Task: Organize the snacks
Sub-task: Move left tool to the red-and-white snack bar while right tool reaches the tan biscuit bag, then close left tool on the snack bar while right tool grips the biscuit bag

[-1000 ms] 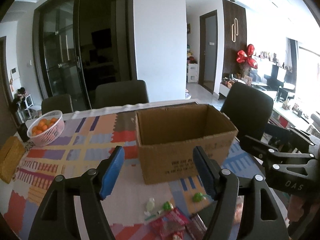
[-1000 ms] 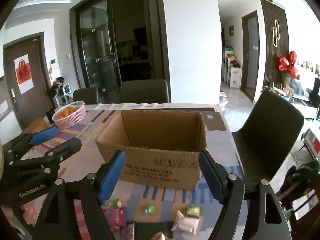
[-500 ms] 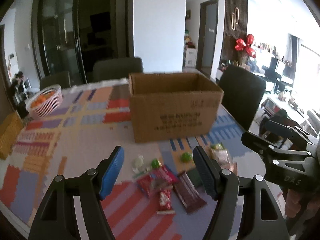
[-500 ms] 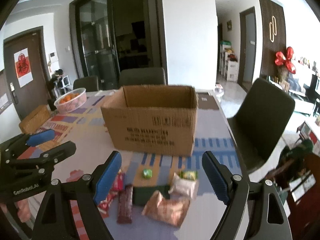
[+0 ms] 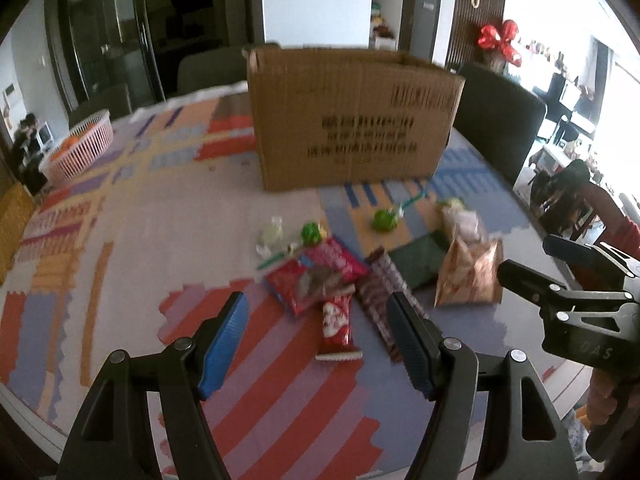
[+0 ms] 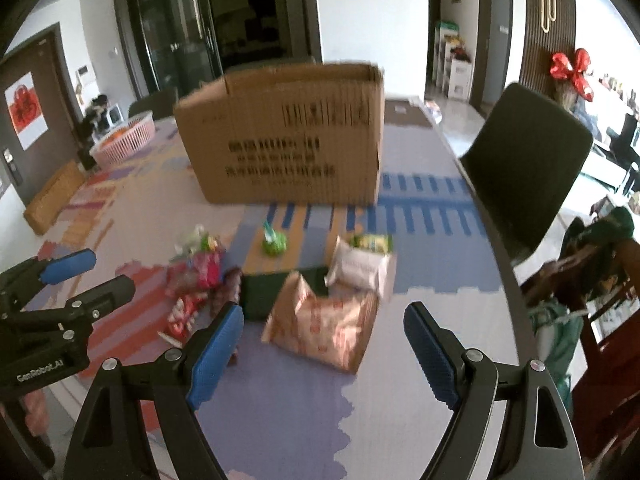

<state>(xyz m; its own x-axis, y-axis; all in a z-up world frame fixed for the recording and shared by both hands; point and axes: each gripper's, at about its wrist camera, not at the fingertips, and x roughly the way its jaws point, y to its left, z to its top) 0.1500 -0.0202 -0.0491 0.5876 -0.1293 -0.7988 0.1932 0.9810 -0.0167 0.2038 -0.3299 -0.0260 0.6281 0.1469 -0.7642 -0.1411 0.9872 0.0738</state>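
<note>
You're at the approach: both the left gripper [image 5: 318, 330] and right gripper [image 6: 324, 340] hang open and empty. Snacks [image 5: 320, 276] lie just ahead, cardboard box [image 5: 352, 120] beyond. Next, descend onto one packet.

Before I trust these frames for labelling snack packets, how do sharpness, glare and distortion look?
Left wrist view: motion blur smears the cardboard box print and the snack pile; window glare washes out the right. Right wrist view: similar blur on the tan snack bag; fisheye bends the table edge.
</note>
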